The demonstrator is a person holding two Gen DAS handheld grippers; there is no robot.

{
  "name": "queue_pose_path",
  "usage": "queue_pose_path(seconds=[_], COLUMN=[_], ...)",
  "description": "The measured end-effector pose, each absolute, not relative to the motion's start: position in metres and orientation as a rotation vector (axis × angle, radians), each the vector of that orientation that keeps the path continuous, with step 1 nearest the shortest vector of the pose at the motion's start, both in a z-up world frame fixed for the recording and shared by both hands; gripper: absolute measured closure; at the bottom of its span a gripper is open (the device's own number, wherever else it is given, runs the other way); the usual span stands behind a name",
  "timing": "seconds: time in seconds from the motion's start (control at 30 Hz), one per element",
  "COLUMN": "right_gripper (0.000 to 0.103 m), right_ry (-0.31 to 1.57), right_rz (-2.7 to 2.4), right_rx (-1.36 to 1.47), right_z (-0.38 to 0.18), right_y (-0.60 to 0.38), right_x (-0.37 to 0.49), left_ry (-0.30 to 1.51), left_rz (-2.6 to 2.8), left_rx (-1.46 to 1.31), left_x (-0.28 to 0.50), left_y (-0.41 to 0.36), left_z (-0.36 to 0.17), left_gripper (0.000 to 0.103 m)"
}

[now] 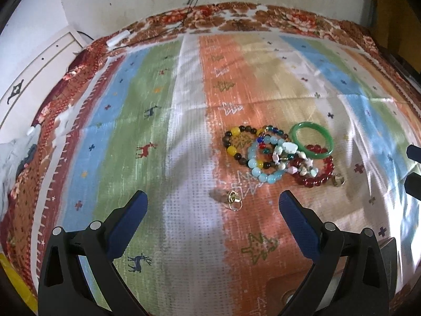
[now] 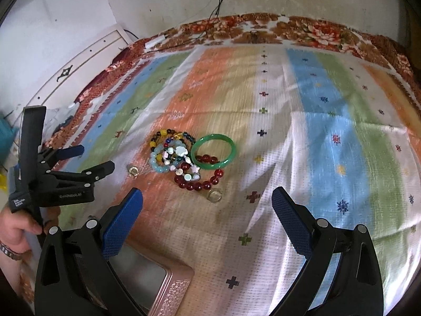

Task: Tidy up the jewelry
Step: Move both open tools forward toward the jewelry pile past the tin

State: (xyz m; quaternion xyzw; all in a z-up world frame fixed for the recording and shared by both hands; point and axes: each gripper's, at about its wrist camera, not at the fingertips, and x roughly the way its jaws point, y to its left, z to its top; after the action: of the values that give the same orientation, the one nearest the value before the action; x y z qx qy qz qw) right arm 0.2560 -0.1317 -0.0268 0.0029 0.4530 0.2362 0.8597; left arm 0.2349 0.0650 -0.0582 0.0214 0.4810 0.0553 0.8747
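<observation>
Both sets of jaws are standing wide apart with nothing between them. I'm holding the left gripper over the striped cloth, just short of the heap of bracelets, and a small gold ring is lying on the cloth right below its blue fingertips. I'm keeping the right gripper on the near side of that same heap, with another ring sitting between it and the heap; it is looking clear or glassy, though the blur is making that hard to judge. A green bangle is resting at the heap's right edge, overlapping a dark red beaded bracelet. Nearer than the heap, under the right gripper's left finger, a pinkish metal tin is lying open on the cloth.
</observation>
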Motion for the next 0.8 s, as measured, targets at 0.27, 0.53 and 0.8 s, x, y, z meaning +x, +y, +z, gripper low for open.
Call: queue_pose_path(seconds=[0.27, 0.53, 0.8], right_gripper=[0.004, 0.004, 0.004], right_ry=[1.024, 1.021, 1.025], right_rz=[0.467, 0.468, 0.458], right_rx=[-0.011, -0.107, -0.151], right_z=[-0.043, -0.052, -0.061], right_y=[-0.128, -0.11, -0.105], right_x=[0.273, 0.277, 0.281], left_ry=[1.083, 1.12, 1.137], left_rz=[0.069, 0.02, 0.001], left_rx=[-0.006, -0.045, -0.021], left_x=[0.249, 0.257, 0.261], left_y=[0.071, 0.074, 0.072], left_z=[-0.07, -0.078, -0.084], left_gripper=[0.006, 0.006, 0.016])
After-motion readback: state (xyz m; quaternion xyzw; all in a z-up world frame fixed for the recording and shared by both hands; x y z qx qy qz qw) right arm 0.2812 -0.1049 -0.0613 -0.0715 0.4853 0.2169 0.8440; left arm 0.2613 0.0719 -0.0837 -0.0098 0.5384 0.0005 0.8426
